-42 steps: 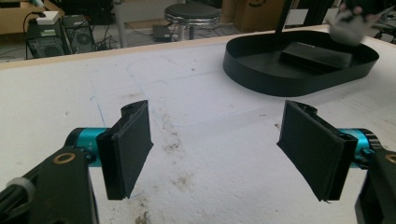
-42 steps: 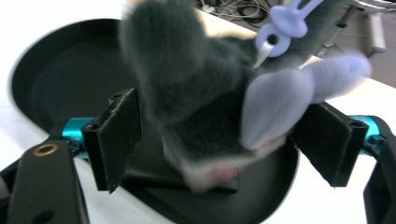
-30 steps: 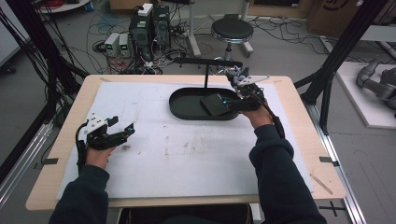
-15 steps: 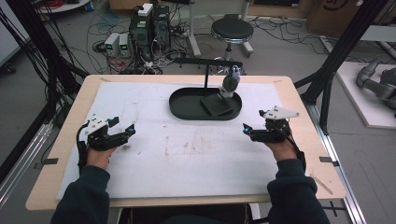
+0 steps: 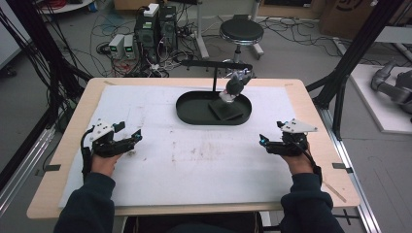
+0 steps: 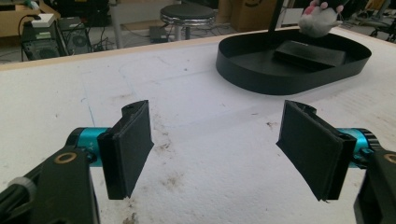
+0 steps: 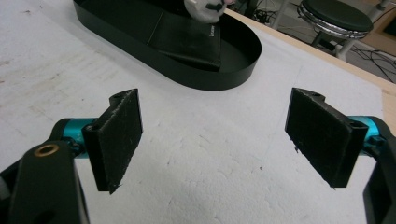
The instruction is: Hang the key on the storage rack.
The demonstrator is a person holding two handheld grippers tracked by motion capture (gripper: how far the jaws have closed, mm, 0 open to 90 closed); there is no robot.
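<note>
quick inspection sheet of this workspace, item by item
surface: white mat on a wooden table, with brown smudges at the middle
job's things: black oval tray holding a flat black block; small grey plush toy hanging from a black stand over the tray
clutter: nothing seen
grippers: left gripper open, empty; right gripper open, empty; both apart from the tray
cables: tangled on the floor behind the table
surroundings: stool, computer towers

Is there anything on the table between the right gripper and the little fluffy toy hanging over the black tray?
Nothing visible: only bare white mat lies between the right gripper and the black oval tray under the grey-and-white plush toy.
</note>
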